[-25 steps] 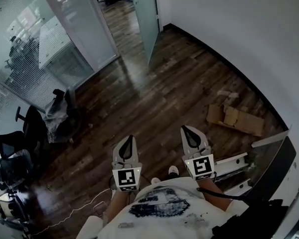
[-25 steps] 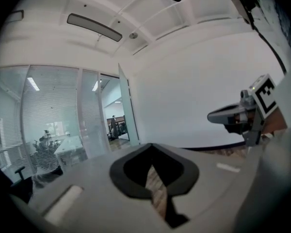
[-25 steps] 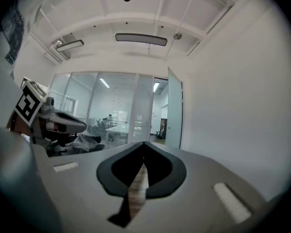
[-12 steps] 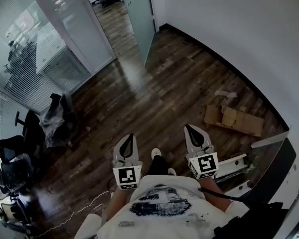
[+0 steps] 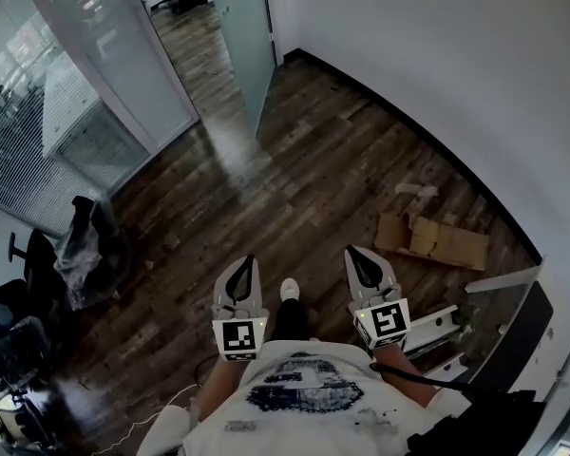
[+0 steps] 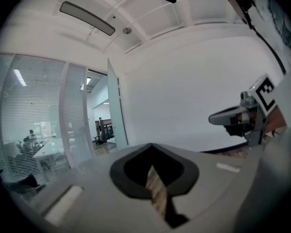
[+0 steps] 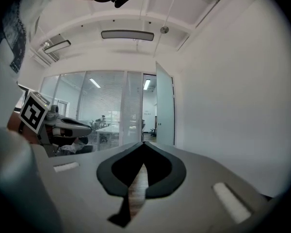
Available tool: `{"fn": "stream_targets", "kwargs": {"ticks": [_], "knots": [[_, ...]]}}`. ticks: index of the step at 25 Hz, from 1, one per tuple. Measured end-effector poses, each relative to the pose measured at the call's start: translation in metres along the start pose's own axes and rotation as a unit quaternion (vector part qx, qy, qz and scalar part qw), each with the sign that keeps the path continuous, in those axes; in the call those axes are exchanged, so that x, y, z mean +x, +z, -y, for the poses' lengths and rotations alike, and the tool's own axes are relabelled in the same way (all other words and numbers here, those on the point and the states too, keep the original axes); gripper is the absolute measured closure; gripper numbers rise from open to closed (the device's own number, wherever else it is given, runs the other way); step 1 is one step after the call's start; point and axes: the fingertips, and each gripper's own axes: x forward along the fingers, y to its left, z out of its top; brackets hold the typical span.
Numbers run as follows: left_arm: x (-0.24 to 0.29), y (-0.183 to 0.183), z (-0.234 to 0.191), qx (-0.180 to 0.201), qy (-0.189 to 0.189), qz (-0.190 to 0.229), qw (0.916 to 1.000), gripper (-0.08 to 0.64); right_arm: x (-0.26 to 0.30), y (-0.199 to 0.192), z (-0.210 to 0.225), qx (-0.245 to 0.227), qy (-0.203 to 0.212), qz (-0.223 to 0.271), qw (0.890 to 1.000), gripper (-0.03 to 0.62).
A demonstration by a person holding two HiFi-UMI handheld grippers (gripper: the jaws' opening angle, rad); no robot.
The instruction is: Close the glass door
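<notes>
Well ahead of the left hand-held gripper [image 5: 245, 260] and the right hand-held gripper [image 5: 350, 252], both closed on nothing, the glass door [image 5: 242, 36] stands open, untouched; closing it remains entirely undone.

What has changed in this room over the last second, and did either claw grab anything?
The person has stepped forward toward the open glass door. A shoe now shows farther ahead between the claws, and the draped chair and flattened cardboard have slid lower in the head view. Nothing was taken hold of. The left claw and right claw stay shut and empty, and the door stays open.
</notes>
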Motion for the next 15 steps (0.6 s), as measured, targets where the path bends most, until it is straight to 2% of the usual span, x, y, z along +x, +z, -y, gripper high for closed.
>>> {"fn": "stream_targets", "kwargs": {"ticks": [5,10,15], "knots": [[0.057,-0.004,-0.031,0.007,-0.008,-0.009,0.9999,0.560,0.068,-0.005,0.017,0.025,0.005,-0.016,1.000,0.597],[0.111,-0.010,-0.073,0.008,-0.010,-0.020,0.9997,0.560,0.137,0.003,0.018,0.016,0.025,-0.013,0.999,0.597],[0.160,-0.005,-0.105,0.015,-0.020,-0.012,0.9996,0.560,0.193,-0.002,0.032,0.023,0.016,-0.030,0.999,0.597]]}}
